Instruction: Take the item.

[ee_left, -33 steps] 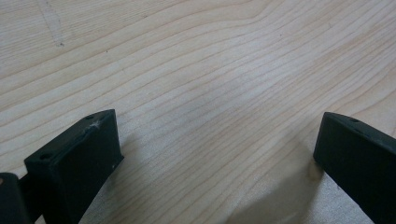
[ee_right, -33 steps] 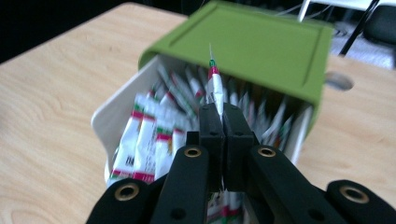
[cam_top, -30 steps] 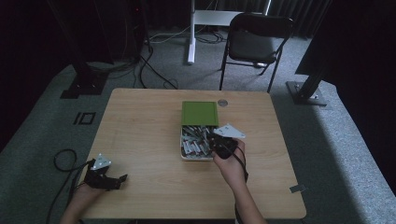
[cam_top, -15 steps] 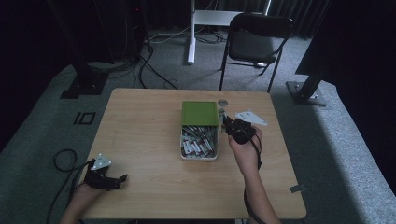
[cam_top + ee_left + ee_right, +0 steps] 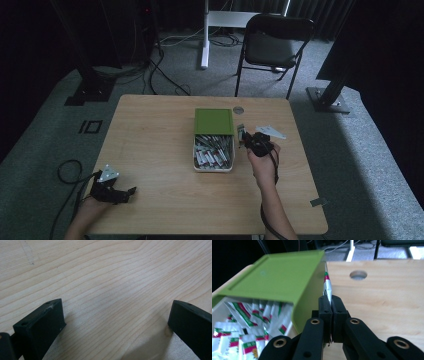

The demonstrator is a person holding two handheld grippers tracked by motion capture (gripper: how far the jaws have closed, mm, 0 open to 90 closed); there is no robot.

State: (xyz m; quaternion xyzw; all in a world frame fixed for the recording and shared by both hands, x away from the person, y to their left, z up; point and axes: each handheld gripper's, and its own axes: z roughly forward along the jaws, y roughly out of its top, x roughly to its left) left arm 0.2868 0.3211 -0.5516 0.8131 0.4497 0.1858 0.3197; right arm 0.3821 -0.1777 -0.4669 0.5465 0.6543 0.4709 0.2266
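Observation:
A white box (image 5: 213, 169) with a green lid (image 5: 214, 121) slid half back stands mid-table, full of several white sachets (image 5: 212, 150) with red and green print. My right gripper (image 5: 243, 138) hovers just right of the box, shut on one thin sachet (image 5: 240, 131) that sticks up from its jaws. In the right gripper view the sachet (image 5: 327, 286) stands edge-on beside the green lid (image 5: 277, 277), above the gripper (image 5: 331, 305), with more sachets (image 5: 244, 322) below. My left gripper (image 5: 131, 191) rests at the table's near left corner, open over bare wood (image 5: 112, 290); in its own view the gripper (image 5: 117, 315) holds nothing.
The wooden table (image 5: 150, 145) has a round cable hole (image 5: 238, 109) behind the box. A black folding chair (image 5: 272, 47) and a white post (image 5: 204, 35) stand beyond the far edge. Cables lie on the grey carpet at the left.
My right gripper lifted from over the box with the sachet, swung out to the right, then came back down close beside the box. The left hand stayed put.

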